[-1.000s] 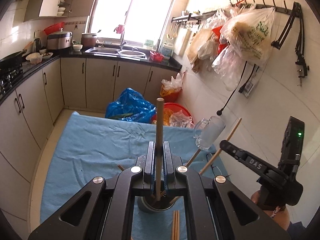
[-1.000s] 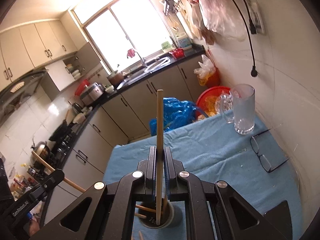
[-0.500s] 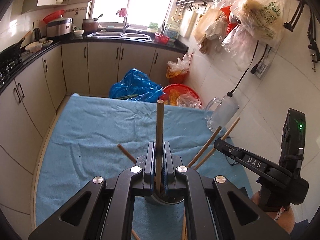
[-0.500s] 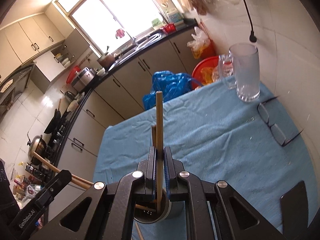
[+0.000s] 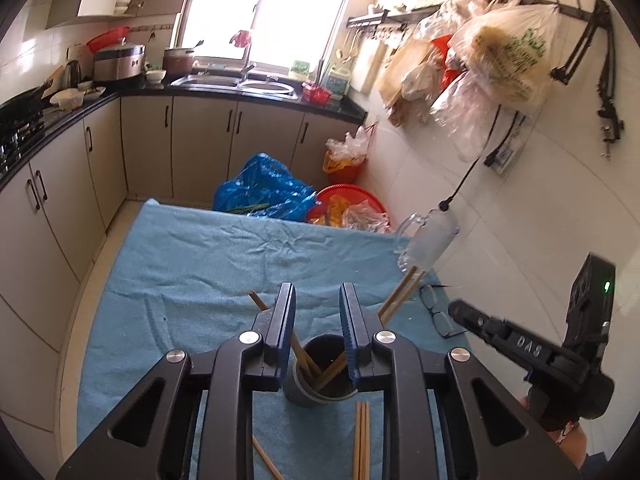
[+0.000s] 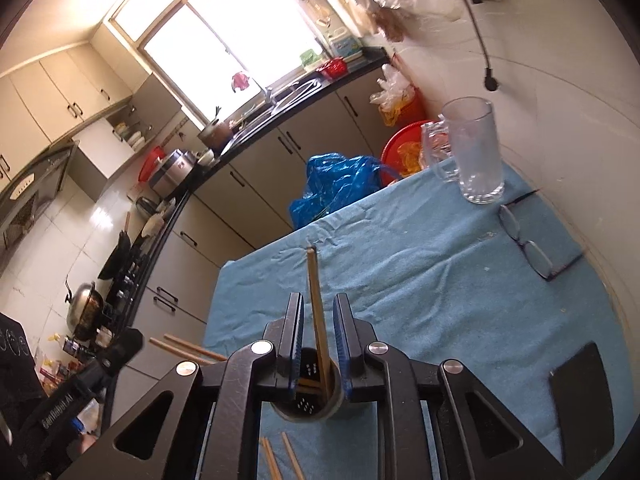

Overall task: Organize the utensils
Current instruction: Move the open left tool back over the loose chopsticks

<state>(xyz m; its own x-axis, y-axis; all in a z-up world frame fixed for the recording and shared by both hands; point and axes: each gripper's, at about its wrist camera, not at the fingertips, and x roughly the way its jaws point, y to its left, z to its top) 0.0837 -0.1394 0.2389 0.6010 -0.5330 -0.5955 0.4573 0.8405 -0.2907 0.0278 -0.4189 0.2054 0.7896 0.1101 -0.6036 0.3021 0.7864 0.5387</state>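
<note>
While both grippers hang over the dark cylindrical holder (image 5: 320, 376), their jaws have just been opening. The left gripper (image 5: 316, 330) has its jaws apart, with nothing pressed between the blue pads; the chopsticks (image 5: 306, 362) below them stand loose inside the holder, leaning against its rim. Two more chopsticks (image 5: 400, 296) lean out of the holder toward the right, their tips near the glass mug (image 5: 430, 240).

The right gripper (image 6: 319, 330) also has its jaws apart. A single chopstick (image 6: 316, 312) stands between them, its lower end inside the holder (image 6: 308, 404); it appears clear of both pads, though the gap on the left side is narrow and contact there cannot be ruled out.

The holder stands on the blue cloth (image 5: 200, 264) covering the table, near the table's near edge. Loose chopsticks (image 5: 361, 440) lie flat on the cloth between the holder and that edge, with another (image 5: 266, 458) lying diagonally to their left. The glass mug (image 6: 474, 152) stands at the far right corner, and a pair of spectacles (image 6: 528, 246) lies folded open just beside it along the right edge. A black flat object (image 6: 580, 396) rests near the near right corner.
</note>
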